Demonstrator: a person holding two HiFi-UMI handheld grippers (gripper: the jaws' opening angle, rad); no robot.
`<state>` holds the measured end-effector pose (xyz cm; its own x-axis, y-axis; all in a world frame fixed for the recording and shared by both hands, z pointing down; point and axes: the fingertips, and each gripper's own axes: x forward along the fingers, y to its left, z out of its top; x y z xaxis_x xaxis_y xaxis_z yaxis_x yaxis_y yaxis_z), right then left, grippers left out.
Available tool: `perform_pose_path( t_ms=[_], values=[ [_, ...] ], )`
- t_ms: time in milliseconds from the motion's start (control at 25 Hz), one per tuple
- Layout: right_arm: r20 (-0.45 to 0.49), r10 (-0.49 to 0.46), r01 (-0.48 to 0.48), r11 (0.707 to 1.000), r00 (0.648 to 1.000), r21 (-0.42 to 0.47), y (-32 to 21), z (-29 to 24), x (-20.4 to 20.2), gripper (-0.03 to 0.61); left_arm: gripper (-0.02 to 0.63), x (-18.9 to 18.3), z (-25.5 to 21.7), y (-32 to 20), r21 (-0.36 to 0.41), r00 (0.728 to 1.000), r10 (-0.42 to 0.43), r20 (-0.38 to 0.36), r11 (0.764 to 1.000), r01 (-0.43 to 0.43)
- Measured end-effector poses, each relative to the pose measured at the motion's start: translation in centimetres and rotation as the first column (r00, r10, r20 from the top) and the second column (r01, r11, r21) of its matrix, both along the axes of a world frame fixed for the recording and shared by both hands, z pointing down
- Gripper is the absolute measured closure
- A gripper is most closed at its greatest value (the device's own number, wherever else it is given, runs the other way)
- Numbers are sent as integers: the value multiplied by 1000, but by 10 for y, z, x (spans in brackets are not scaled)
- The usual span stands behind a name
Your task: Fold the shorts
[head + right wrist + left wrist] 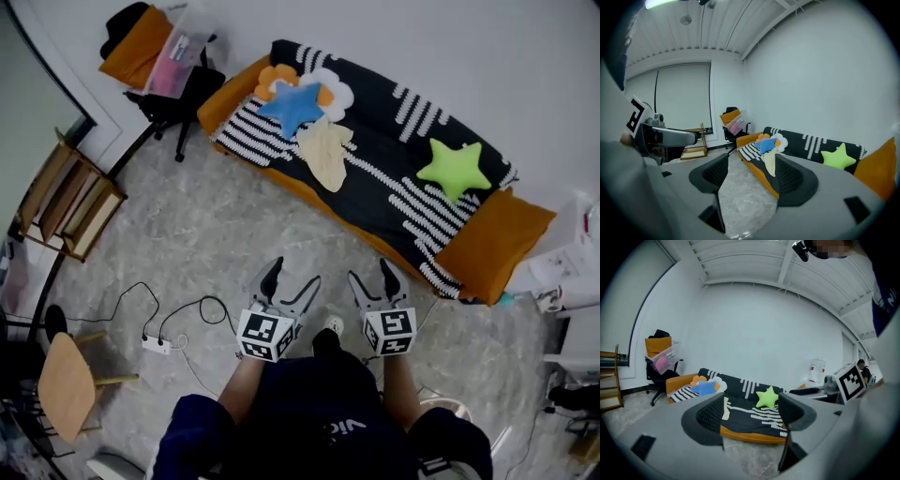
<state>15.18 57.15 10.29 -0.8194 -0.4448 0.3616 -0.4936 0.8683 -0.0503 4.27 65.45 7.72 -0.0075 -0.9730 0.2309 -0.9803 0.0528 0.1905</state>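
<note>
I see the shorts (325, 152), pale cream, lying flat and loose on the sofa (380, 183), one end just beside the blue star cushion (292, 105), the other near the seat's front edge.

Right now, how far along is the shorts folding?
Nothing looks done: the pale cream garment, presumably the shorts, lies loose on the sofa, untouched. In hand: nothing. The left gripper and right gripper hang over the floor short of the sofa, fingers apart and empty. Left: reach it, grasp it and make every fold.
</note>
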Motion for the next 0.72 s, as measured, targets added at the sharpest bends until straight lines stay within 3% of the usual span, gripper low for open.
perform_pose_path(
  t_ms=[240,720],
  values=[
    [-5,-70,70,996,998,63,-64,-6,-2,246,257,6,-1,-56,18,998,-64,-15,998,64],
    [-36,-109,109,994,993,-3,-107,18,1,260,261,19,18,-109,-37,996,-55,-69,998,52]
  ],
)
